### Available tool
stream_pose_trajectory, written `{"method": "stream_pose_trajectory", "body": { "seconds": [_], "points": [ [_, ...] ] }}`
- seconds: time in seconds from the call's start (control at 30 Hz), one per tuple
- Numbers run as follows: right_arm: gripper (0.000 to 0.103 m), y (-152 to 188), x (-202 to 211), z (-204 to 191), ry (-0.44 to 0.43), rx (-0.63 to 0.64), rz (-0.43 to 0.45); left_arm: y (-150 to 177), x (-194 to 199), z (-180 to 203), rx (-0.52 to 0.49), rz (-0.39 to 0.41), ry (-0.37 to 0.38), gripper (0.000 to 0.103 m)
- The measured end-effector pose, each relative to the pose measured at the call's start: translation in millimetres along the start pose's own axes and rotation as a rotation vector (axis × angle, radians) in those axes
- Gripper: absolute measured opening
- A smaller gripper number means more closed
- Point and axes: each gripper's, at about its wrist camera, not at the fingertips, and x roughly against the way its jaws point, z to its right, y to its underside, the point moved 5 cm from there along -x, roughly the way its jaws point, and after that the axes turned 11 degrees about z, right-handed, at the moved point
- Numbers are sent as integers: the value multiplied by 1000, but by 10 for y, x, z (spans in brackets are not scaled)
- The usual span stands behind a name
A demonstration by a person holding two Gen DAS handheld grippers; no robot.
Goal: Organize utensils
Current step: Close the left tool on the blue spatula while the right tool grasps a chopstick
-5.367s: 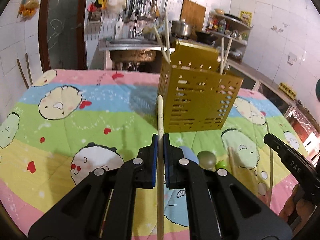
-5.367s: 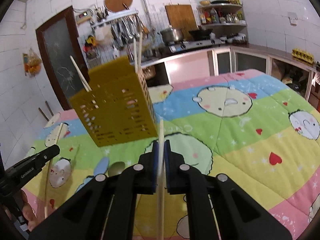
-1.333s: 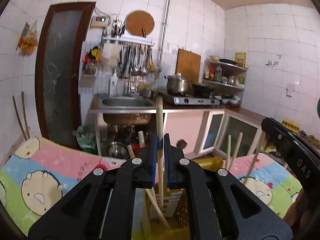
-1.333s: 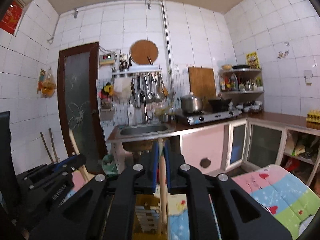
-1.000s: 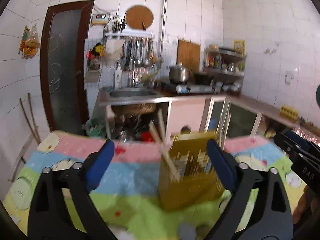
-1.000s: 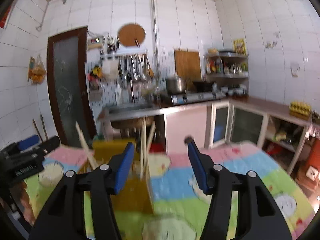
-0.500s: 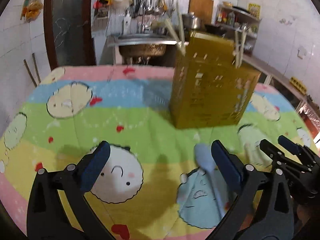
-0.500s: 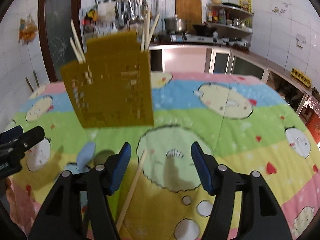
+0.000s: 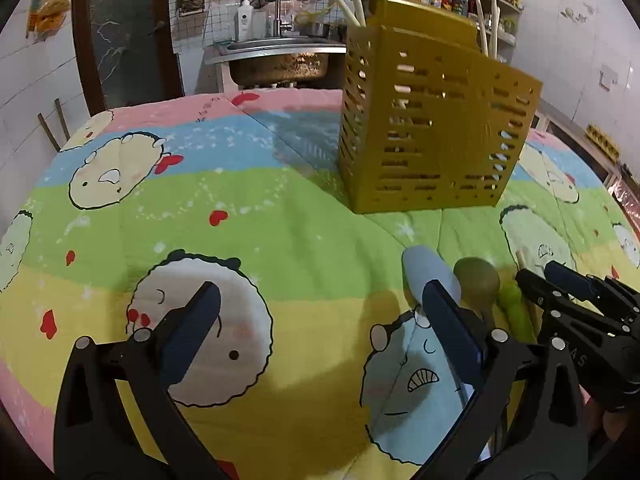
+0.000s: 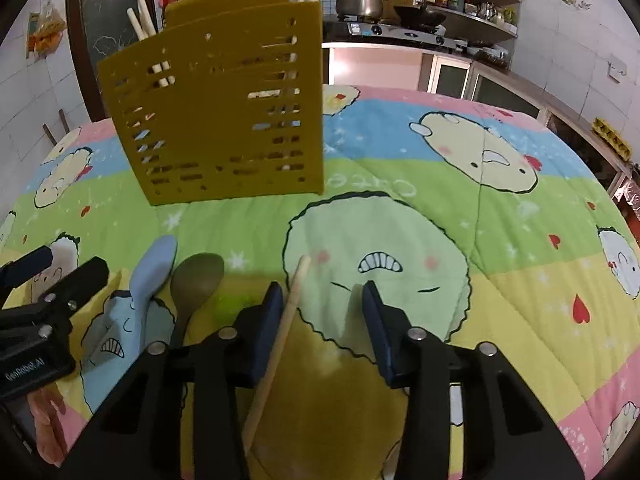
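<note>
The yellow slotted utensil holder (image 9: 432,132) (image 10: 224,120) stands upright on the quilt with pale chopsticks (image 10: 140,0) sticking out of its top. In front of it lie a light blue spoon (image 10: 154,268), an olive spoon (image 10: 196,276), a bright green utensil (image 10: 232,304) and a wooden chopstick (image 10: 296,284). My right gripper (image 10: 320,294) is low over the chopstick; its jaws are closing, the stick lies between them beside the left pad, not pinched. My left gripper (image 9: 320,300) is wide open and holds nothing, its right finger beside the blue spoon (image 9: 426,270).
A cartoon-print quilt (image 9: 240,220) covers the table. Behind it are a steel sink (image 9: 280,60), a dark door (image 9: 120,20) and a counter with a stove (image 10: 400,28) and shelves. A person's hand (image 10: 44,412) holds the left gripper.
Both grippers let go of their chopsticks over the holder, opened, and dropped to the quilt in front of it. The right jaws are narrower than half a second ago.
</note>
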Motion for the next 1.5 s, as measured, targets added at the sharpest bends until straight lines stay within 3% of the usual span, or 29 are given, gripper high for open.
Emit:
{"method": "stream_pose_trajectory", "body": {
  "seconds": [0.1, 0.3, 0.87, 1.5],
  "points": [
    [33, 9, -19, -44, -5, 1, -14, 22, -23, 16, -9, -13, -3, 98],
    [12, 2, -39, -102, -36, 2, -20, 76, -95, -3, 4, -51, -7, 98],
    [11, -52, -14, 55, -71, 14, -11, 94, -86, 36, 3, -62, -15, 98],
    [12, -24, -9, 406, -130, -34, -24, 133, -69, 409, -19, -106, -5, 97]
  ]
}}
